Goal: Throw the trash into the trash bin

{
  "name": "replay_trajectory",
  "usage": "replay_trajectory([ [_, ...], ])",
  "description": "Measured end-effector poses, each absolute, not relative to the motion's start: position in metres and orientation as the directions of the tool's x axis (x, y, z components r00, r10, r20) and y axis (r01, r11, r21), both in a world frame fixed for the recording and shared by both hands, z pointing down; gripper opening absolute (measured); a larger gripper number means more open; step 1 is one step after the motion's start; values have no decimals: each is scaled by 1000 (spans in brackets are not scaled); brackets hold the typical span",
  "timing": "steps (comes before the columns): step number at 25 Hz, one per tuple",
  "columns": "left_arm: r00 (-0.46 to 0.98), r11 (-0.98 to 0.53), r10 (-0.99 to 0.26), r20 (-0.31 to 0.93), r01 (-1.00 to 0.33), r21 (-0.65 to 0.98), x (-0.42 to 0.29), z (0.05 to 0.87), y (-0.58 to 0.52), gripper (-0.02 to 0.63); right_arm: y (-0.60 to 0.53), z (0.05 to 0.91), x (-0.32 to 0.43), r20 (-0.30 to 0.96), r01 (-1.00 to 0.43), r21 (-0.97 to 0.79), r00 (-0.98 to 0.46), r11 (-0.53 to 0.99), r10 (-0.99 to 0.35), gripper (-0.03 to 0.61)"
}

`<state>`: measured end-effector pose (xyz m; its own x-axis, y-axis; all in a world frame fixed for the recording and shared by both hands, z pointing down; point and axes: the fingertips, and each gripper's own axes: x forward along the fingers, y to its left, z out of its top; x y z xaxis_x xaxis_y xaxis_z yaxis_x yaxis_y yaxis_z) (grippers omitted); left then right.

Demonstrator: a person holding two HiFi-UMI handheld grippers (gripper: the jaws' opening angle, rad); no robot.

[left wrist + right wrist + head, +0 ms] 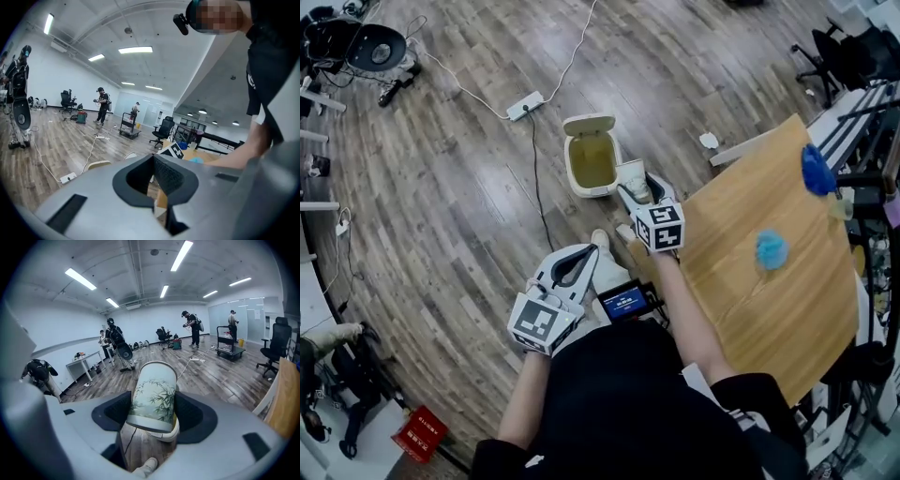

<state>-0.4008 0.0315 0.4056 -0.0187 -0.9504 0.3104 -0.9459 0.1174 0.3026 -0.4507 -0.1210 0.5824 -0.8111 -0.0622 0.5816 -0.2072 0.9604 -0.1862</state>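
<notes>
Above plank floor [469, 187] beside wooden table [741, 309], right hand-held gripper [636, 190] clamps cup [153, 397], left hand-held gripper [589, 253] closed.

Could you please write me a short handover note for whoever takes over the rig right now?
Right claw: shut on the bamboo-print paper cup, held just beside the trash bin on the floor.
Left claw: shut and empty, held low in front of the person.
Things: the bin's lid is up. A light blue wad and a dark blue item lie on the wooden table. A white scrap is on the floor near it.
Done: the cup is in hand at the bin.
Left: drop the cup in. The blue items probably follow.
</notes>
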Motion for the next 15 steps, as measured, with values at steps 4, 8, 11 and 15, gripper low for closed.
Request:
replay_trajectory([
  [4, -2, 101, -939, 343, -957, 271, -433, 415, 4, 5, -132, 593, -489, 585, -193, -210, -810, 958, -35, 285],
  [8, -8, 118, -928, 373, -955, 273, -461, 428, -11, 5, -141, 616, -515, 606, -167, -237, -796, 957, 11, 285],
  [11, -9, 133, -915, 403, -950, 281, -476, 445, -12, 5, -140, 637, -527, 623, -153, -252, -781, 956, 40, 285],
  [15, 14, 136, -900, 435, -941, 311, -499, 475, -17, 5, -141, 667, -551, 643, -151, -260, -764, 954, 54, 285],
])
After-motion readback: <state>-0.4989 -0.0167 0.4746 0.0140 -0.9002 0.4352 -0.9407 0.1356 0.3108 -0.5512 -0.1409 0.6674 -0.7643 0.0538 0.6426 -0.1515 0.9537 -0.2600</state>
